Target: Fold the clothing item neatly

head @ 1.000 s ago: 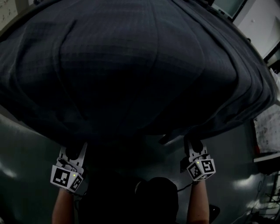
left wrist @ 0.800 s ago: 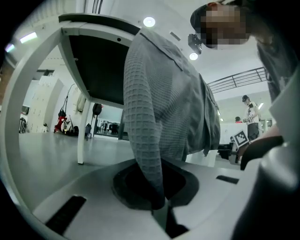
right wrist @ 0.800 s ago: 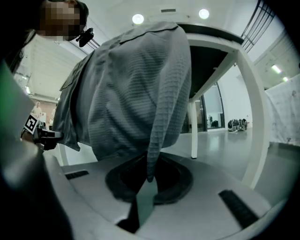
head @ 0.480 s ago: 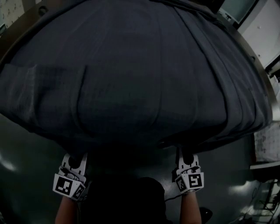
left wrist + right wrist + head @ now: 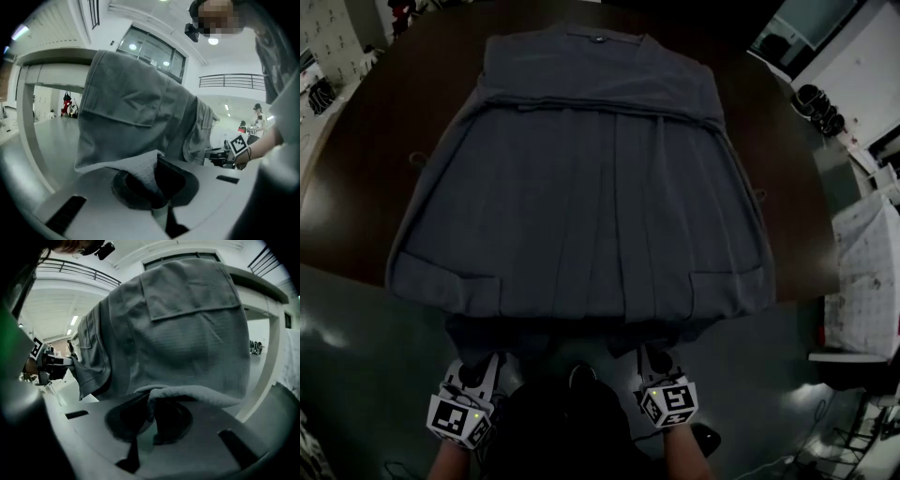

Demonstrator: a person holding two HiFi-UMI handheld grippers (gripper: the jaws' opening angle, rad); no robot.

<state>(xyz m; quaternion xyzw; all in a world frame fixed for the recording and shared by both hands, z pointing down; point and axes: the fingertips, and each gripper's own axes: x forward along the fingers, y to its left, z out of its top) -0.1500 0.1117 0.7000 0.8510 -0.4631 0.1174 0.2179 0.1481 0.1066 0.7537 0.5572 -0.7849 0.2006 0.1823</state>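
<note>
The left tool (image 5: 478, 368) is clenched on the near left hem corner of the shirt (image 5: 591, 187), but only a thin fold of cloth sits in its jaws, so a sharp tug could pull it free. The shirt lies spread on the table (image 5: 366, 197) with its hem hanging over the near edge, and the right tool (image 5: 652, 354) grips the other corner. If one side lifts ahead of the other, the fold will likely come out slanted.
</note>
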